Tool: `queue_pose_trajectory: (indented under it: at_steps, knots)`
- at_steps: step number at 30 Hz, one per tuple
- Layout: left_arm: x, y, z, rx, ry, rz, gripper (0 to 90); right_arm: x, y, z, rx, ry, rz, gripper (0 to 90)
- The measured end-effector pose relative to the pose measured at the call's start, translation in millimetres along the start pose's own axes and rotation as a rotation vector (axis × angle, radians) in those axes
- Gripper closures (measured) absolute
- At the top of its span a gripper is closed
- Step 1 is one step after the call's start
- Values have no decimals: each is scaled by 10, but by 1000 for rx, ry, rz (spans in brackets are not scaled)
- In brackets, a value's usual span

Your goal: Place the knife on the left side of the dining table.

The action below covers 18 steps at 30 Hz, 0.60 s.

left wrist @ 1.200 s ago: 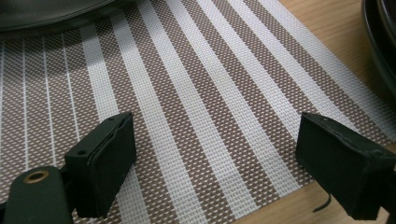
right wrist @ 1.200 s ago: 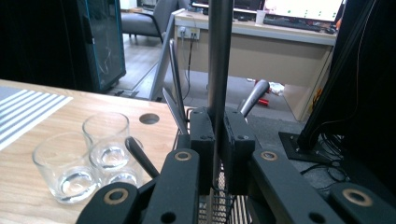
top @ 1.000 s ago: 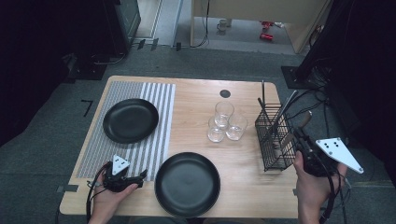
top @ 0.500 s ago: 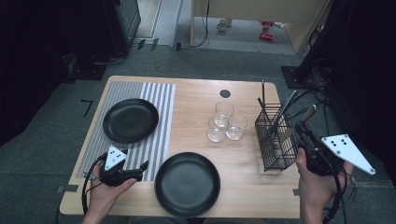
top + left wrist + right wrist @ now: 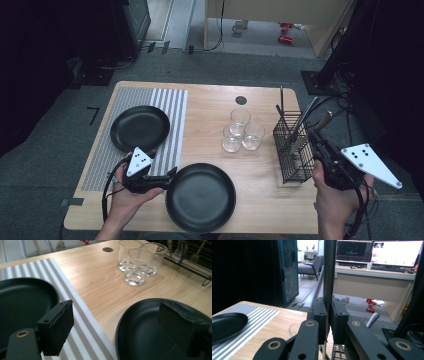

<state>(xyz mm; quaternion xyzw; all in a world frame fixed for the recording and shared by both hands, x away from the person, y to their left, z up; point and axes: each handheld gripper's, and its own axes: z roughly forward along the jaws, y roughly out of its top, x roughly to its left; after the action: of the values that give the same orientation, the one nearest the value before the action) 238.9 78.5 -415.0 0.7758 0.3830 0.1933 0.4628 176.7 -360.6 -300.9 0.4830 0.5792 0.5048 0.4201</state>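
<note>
My left gripper (image 5: 171, 176) stands open by the left rim of the near black plate (image 5: 201, 197), with nothing between its jaws. In the left gripper view one pad (image 5: 58, 326) hangs over the striped mat (image 5: 82, 335) and the other over the near plate (image 5: 147, 340). My right gripper (image 5: 314, 139) is at the wire utensil basket (image 5: 292, 150). In the right gripper view my right gripper (image 5: 329, 315) is shut on an upright metal utensil handle (image 5: 329, 270). A second black plate (image 5: 140, 128) lies on the mat (image 5: 172, 120).
Three clear glasses (image 5: 241, 131) stand together mid-table, left of the basket. Other utensil handles (image 5: 306, 114) stick out of the basket. A dark round hole (image 5: 241, 100) marks the far table edge. Beyond the table are a desk and monitors (image 5: 392, 252).
My left gripper has lifted and drifted toward the near plate's rim, jaws still open. My right gripper has risen slightly, still shut on the handle.
</note>
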Motion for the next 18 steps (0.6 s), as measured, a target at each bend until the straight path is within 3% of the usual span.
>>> queue_pose_trajectory:
  at_steps: [12, 18]
  knots:
    - [-226, 224, 106, -72, -96, 32, 148, 278, -42, 160, 22, 89, -9, 857]
    - [-291, 226, 199, -67, -120, 54, 149, 430, -61, 235, 17, 140, -8, 857]
